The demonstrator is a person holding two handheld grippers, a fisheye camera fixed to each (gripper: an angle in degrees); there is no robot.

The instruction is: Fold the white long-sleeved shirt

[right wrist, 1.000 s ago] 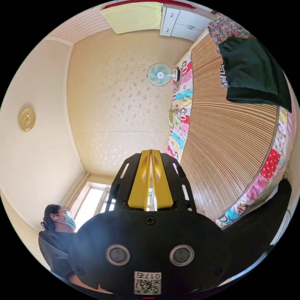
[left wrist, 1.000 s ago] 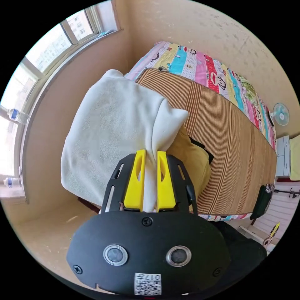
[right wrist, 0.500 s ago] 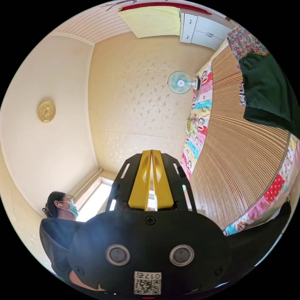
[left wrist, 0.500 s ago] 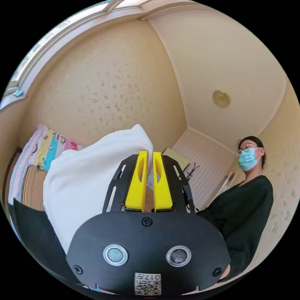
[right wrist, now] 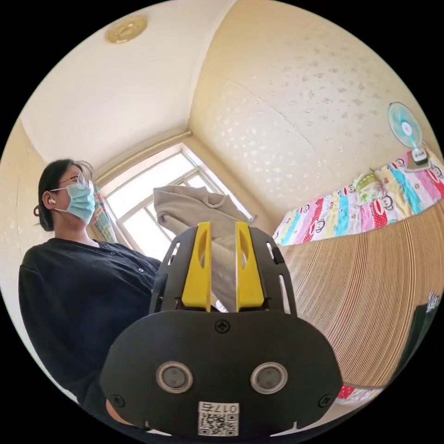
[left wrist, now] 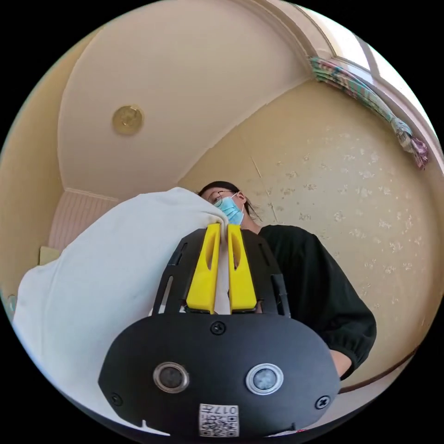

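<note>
- Yellow jaws of the left gripper [left wrist: 221, 231] sit close together, pinching a fold of the white long-sleeved shirt [left wrist: 101, 286]; in the left gripper view the cloth spills from the jaw tips toward the picture's lower left.
- Yellow jaws of the right gripper [right wrist: 221, 231] stand a little apart with a strip of the white long-sleeved shirt [right wrist: 194, 206] running between them; whether both press on it cannot be told.
- Beyond the left gripper stands a person [left wrist: 319, 296] in a dark top, under a pale ceiling with a round ceiling fitting [left wrist: 127, 119].
- In the right gripper view the shirt bunches above the tips, against a bright window [right wrist: 152, 185].
- At that picture's right lie a striped bamboo mat [right wrist: 365, 286], a colourful cartoon bedsheet [right wrist: 351, 208] and a wall fan [right wrist: 404, 127].
</note>
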